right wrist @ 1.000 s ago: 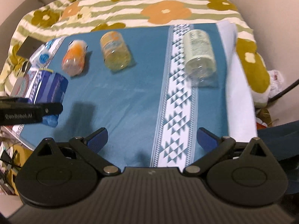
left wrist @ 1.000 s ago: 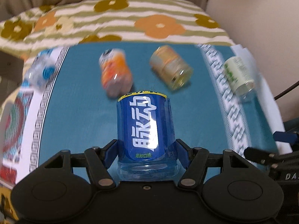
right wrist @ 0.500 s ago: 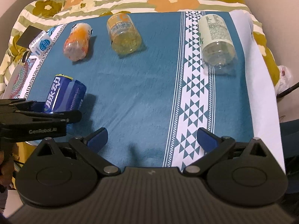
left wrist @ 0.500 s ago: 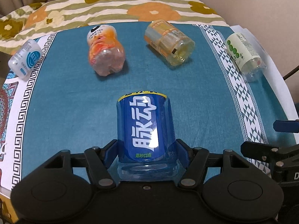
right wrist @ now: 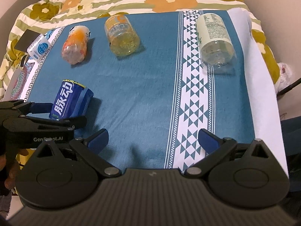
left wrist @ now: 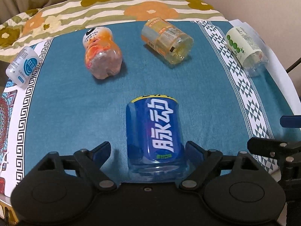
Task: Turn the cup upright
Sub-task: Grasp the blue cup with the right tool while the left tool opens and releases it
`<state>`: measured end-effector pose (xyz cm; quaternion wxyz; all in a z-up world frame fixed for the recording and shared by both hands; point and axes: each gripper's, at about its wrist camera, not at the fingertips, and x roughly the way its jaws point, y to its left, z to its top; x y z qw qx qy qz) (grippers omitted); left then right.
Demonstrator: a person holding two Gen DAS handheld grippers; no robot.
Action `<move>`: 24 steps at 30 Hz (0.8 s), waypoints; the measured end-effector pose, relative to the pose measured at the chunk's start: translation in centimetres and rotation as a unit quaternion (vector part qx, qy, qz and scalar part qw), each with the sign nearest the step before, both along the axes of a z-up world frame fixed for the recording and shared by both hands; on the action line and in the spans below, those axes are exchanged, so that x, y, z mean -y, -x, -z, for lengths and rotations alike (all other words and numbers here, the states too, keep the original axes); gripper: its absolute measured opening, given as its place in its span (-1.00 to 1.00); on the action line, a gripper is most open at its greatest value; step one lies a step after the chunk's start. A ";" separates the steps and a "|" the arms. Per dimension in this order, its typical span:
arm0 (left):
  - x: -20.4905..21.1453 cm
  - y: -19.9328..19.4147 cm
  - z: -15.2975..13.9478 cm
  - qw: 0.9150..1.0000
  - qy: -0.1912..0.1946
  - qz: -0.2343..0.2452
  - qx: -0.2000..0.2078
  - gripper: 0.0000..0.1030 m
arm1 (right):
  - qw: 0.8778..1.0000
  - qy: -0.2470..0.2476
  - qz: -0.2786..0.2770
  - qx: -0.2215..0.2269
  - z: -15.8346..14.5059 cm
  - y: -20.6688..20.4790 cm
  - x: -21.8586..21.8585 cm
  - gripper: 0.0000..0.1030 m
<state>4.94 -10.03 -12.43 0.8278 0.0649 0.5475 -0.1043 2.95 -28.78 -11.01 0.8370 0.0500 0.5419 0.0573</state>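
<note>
We see the blue cup (left wrist: 154, 135) lying tilted on the teal cloth (left wrist: 75, 103) between the fingers of our left tool (left wrist: 146, 148), whose jaws stand apart, a gap showing on the left side. Our right tool (right wrist: 153, 138) hangs wide apart over the cloth, gripping nothing. From the blue cup, the orange cup (left wrist: 101, 52) lies toward 11 o'clock, the yellow cup (left wrist: 167, 41) toward 12, the green-labelled cup (left wrist: 246, 49) toward 2.
</note>
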 end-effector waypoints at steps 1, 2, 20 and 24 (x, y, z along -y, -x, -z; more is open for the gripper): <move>0.0 0.0 0.0 1.000 0.000 0.001 -0.001 0.74 | 1.000 0.001 0.001 0.001 -0.1 0.0 0.0 1.00; 0.0 0.0 -0.1 1.000 0.000 0.002 -0.001 0.74 | 1.000 0.002 0.002 0.001 -0.2 -0.1 0.0 1.00; -3.9 2.0 -5.5 1.000 0.018 0.001 0.000 0.99 | 1.000 -0.010 0.005 0.015 -5.2 -3.1 -2.5 1.00; -6.6 1.7 -5.8 1.000 0.008 -0.010 0.003 1.00 | 0.999 -0.023 -0.021 -0.015 -5.3 -5.3 -5.0 1.00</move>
